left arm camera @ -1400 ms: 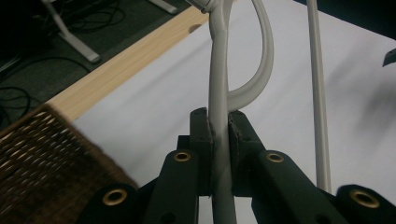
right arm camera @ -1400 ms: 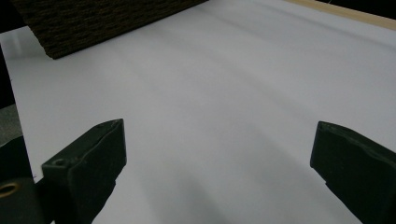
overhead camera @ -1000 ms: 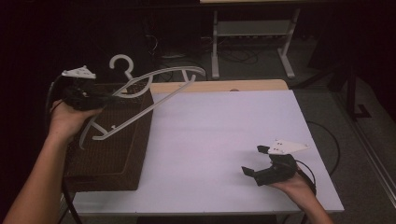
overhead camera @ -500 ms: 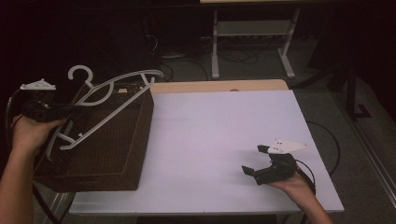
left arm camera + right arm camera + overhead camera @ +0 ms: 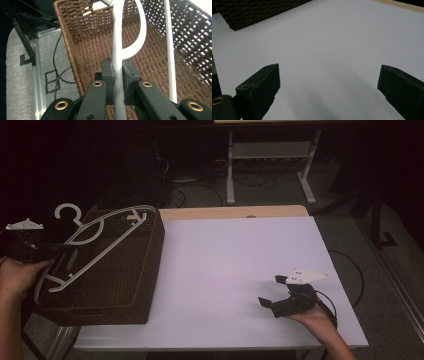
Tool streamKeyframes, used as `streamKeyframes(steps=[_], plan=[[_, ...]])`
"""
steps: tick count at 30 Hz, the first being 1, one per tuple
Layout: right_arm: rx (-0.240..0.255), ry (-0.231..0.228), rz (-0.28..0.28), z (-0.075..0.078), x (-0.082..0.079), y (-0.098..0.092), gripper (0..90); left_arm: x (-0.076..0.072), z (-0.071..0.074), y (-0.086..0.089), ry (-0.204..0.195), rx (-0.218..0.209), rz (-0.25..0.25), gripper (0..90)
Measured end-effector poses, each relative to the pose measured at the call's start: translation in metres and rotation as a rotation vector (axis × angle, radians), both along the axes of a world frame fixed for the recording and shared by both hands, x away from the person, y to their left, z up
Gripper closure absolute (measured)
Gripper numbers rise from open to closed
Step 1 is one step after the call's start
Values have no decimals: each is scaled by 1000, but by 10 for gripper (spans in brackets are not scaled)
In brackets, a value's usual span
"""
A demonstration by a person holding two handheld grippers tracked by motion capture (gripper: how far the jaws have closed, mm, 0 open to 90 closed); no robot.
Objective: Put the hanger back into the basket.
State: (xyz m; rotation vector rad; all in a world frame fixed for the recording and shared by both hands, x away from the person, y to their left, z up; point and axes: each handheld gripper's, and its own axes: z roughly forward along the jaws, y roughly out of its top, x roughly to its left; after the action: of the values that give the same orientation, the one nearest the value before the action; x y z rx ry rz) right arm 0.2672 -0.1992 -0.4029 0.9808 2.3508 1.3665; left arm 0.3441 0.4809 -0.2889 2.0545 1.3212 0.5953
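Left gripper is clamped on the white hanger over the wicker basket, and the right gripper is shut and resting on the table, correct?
Not quite. The right gripper is open: the right gripper view shows its jaws wide apart over the bare white table. The rest holds: the left gripper is clamped on the white hanger over the wicker basket.

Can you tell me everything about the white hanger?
The white hanger looks like smooth plastic, with a curled hook at the top, two curved shoulder arms and a straight bar below. It hangs tilted over the open brown wicker basket at the table's left end, hook pointing back and away from the person. The left gripper is shut on one shoulder arm, its black pads pressing both sides. Whether the hanger touches the basket rim cannot be told.
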Motion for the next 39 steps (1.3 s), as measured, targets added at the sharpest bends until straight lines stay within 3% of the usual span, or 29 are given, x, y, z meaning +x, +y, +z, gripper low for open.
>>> streamKeyframes(steps=[7,12,13,16,23,31,39], plan=[[1,3,-4,0,0,-1,39,3,-13,-2,46,38,-3,825],[3,-4,1,1,0,-1,41,6,-22,-1,61,25,2,810],[2,-3,0,1,0,-1,42,6,-23,0,63,8,-2,755],[2,-4,-2,1,0,-2,42,5,-22,2,42,-25,4,616],[7,-12,-2,2,0,-2,42,1,-14,-7,-13,-100,-22,444],[13,-19,-13,6,2,-4,42,0,-2,-37,-90,-180,-72,311],[30,-33,-23,10,5,-7,41,-1,3,-72,-124,-246,-141,186]])
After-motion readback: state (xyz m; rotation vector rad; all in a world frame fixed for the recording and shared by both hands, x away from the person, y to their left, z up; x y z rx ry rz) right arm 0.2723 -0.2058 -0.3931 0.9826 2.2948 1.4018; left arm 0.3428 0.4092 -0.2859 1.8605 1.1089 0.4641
